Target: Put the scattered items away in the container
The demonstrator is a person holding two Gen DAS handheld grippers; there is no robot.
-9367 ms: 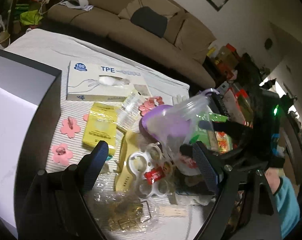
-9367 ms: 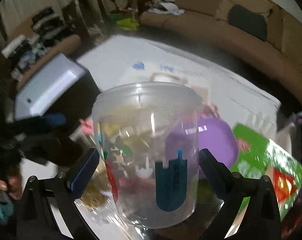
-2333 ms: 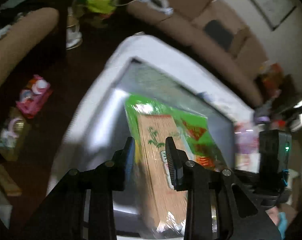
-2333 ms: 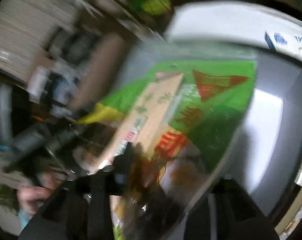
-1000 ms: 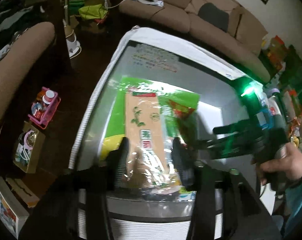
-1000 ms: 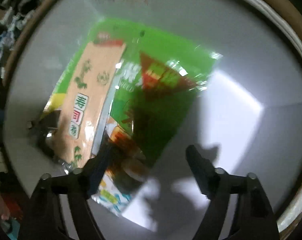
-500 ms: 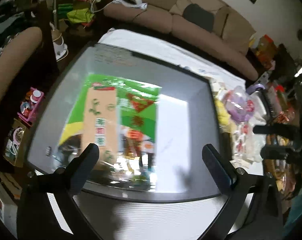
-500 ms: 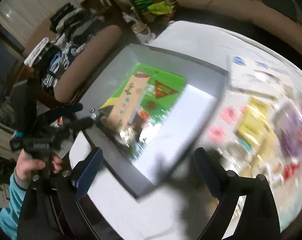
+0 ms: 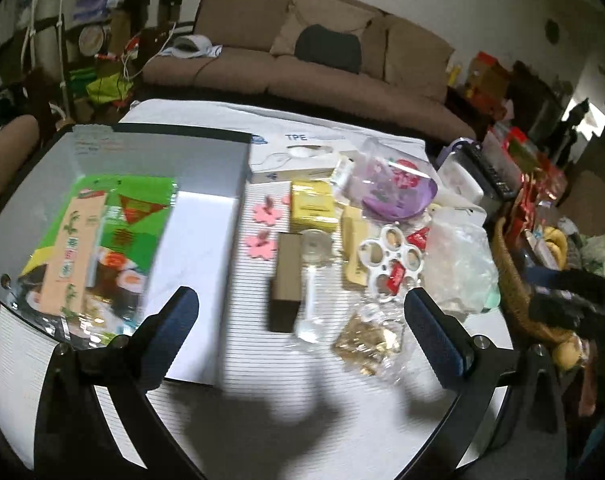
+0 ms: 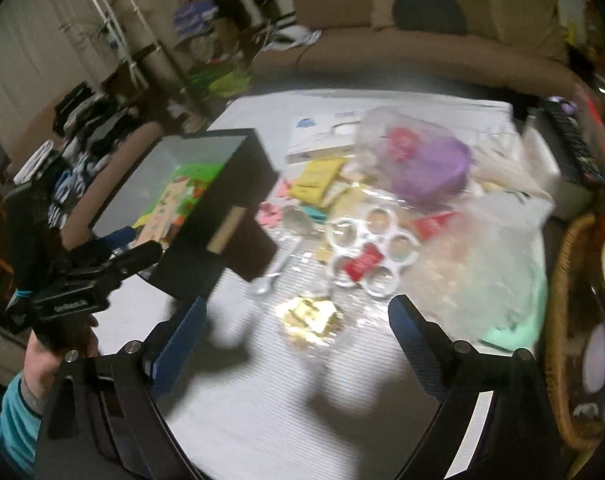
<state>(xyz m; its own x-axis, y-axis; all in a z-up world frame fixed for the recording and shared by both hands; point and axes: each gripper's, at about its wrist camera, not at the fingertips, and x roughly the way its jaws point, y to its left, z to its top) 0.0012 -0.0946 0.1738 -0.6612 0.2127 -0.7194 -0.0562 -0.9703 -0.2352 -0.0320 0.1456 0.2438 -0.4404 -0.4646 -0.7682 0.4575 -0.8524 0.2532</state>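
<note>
Both the left tongs [image 9: 300,324] and right tongs [image 10: 296,330] are held spread and empty over the tabletop [image 9: 262,392], where the crinkly clear bag of gold clips [image 9: 368,344], at 1 o'clock of the left tongs and well apart from the grey box [image 9: 206,216], is judged light, slippery, best pinched by its loose film.

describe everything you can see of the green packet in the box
The green packet lies flat on the floor of the grey box, against its left side. It looks like glossy crinkled plastic film catching glare, with a tan vertical label panel bearing green characters, a red triangle, and sushi roll pictures toward the near end. Nothing rests on it and neither gripper touches it. From the right wrist view the box wall half hides it.
</note>
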